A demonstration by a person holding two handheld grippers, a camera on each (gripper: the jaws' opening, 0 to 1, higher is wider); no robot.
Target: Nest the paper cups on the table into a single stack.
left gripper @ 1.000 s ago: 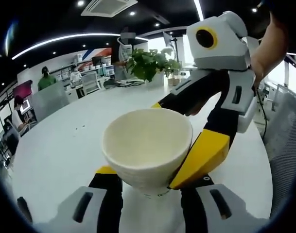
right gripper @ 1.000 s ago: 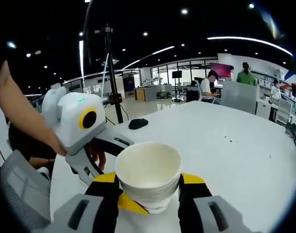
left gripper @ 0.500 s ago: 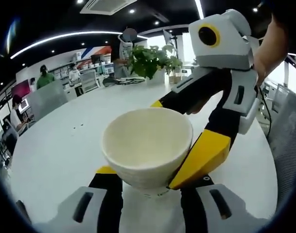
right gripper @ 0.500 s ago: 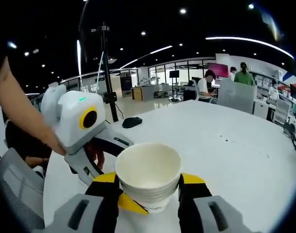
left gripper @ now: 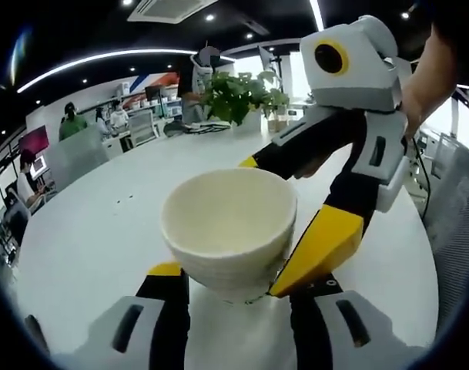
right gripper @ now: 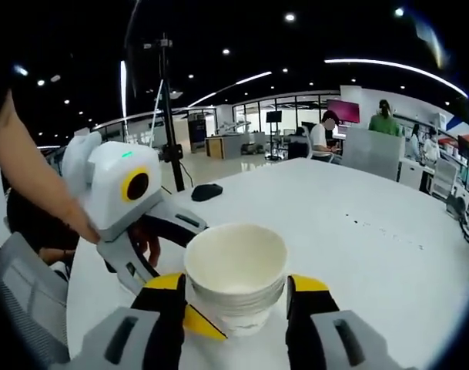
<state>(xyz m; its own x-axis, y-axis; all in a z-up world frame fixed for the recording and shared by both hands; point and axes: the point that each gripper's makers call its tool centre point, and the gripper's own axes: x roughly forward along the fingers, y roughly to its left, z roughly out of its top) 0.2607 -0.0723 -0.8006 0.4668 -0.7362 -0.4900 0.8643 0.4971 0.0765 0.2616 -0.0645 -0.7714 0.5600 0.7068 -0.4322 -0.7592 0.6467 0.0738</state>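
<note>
Your stack of paper cups (left gripper: 228,225) sits upright between both grippers, just above or on the white bench (left gripper: 95,223) (contact with the surface is hidden by the jaws, so I cannot tell which). In the left gripper view, your left gripper (left gripper: 238,281) has its yellow-tipped jaws either side of the lower part of the stack; the near-left jaw looks a little clear of the cup wall, and whether the jaws press the paper I cannot tell. The right gripper (left gripper: 296,223) comes in from the right of that view, its yellow jaw laid against the stack's right side, with your arm (left gripper: 438,69) behind it.

In the right gripper view, the stack of paper cups (right gripper: 236,277) shows several nested rims under the top one. Your right gripper (right gripper: 236,297) has a yellow jaw tip at each side of it, close against the ribbed rims, though a firm clamp is not something the view settles. The left gripper (right gripper: 134,231) reaches in from the left, held by your hand (right gripper: 76,223).

Farther along the bench in that view lies a dark computer mouse (right gripper: 206,192). At the far end in the left gripper view stands a green potted plant (left gripper: 242,96). People (right gripper: 386,119) sit and stand at desks beyond.
</note>
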